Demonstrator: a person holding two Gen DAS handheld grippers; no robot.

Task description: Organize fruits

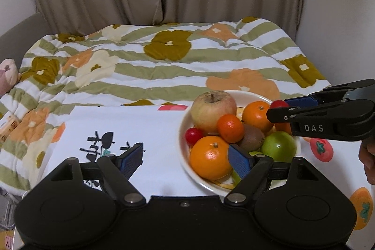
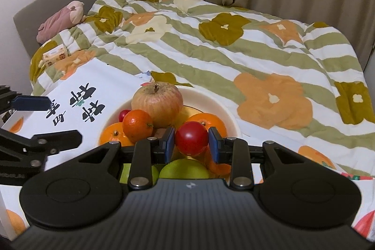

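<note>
Gripping a red cherry tomato [image 2: 191, 141], the right claw [image 2: 191, 144] hovers over the bowl [image 2: 228, 109].
Only the left view shows the kiwi [image 1: 252, 140]; one apple [image 1: 212, 109], the left claw [image 1: 185, 159] wide, empty.

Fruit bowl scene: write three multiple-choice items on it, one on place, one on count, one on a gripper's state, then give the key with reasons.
1. Where does the large apple sit?
A. in the bowl, at its far side
B. on the quilt
C. on the white cloth outside the bowl

2. How many small red fruits show in the left wrist view?
A. none
B. two
C. five

3. How does the right hand-held gripper stand?
A. wide open over the quilt
B. shut on a green apple
C. closed around a small red fruit

Key: 1 A, it rests inside the rim behind the oranges. 2 B, one by the near rim, one at the right gripper. 3 C, both blue pads flank the red fruit.
</note>
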